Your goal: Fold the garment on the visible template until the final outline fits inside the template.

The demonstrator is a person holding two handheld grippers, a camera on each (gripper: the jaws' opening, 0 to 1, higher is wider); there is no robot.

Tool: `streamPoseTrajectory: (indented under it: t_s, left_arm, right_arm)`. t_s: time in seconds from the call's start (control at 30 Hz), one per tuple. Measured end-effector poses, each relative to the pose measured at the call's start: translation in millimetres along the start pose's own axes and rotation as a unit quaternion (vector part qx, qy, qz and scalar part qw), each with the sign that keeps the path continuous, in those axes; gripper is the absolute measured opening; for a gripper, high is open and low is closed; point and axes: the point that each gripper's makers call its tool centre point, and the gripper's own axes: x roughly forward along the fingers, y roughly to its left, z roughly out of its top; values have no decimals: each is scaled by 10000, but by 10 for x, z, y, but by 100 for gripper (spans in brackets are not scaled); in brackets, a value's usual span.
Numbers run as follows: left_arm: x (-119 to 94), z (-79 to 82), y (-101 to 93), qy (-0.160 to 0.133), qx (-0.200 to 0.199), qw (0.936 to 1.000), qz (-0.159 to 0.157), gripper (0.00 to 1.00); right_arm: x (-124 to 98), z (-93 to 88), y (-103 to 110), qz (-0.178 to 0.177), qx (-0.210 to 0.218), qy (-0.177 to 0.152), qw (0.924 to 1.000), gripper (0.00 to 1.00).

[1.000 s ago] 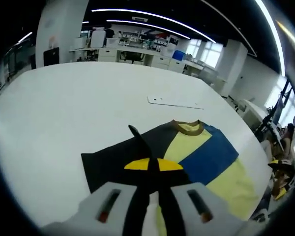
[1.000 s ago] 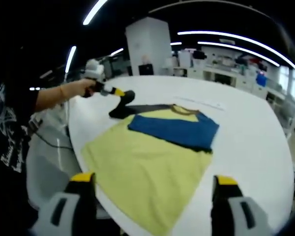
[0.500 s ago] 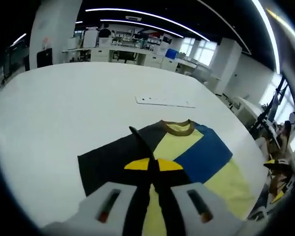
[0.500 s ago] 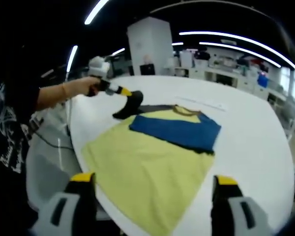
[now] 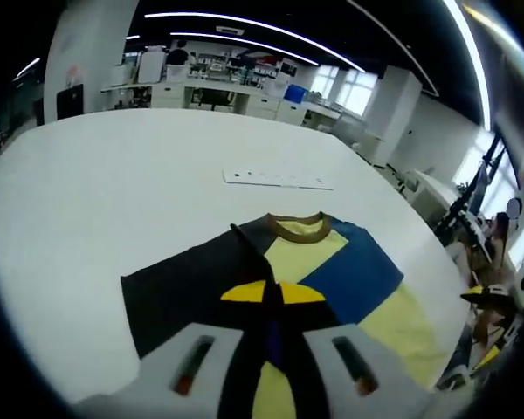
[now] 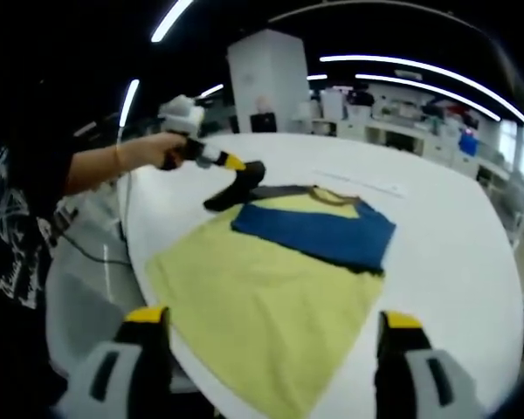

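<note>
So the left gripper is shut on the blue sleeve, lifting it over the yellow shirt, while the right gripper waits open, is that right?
Not quite: the left gripper is shut on the black sleeve, as the left gripper view shows. The blue sleeve already lies folded across the yellow shirt. The right gripper does wait open.

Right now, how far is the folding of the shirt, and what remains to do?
Done: the blue sleeve already lies folded across the yellow body of the shirt. In hand: the left gripper is shut on the black sleeve and lifts its edge off the white table. Left: lay that sleeve over, then fold the long yellow lower part, which reaches the table edge. The right gripper hangs open above it.
</note>
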Motion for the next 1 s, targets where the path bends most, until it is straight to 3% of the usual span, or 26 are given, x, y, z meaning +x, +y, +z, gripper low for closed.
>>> streamPoseTrajectory:
  t_s: [1.0]
  left_arm:
    - [271,16,-527,142,151,9987,-472,1]
  right_arm:
    - [3,-18,58,44,-5,-52,10000,99]
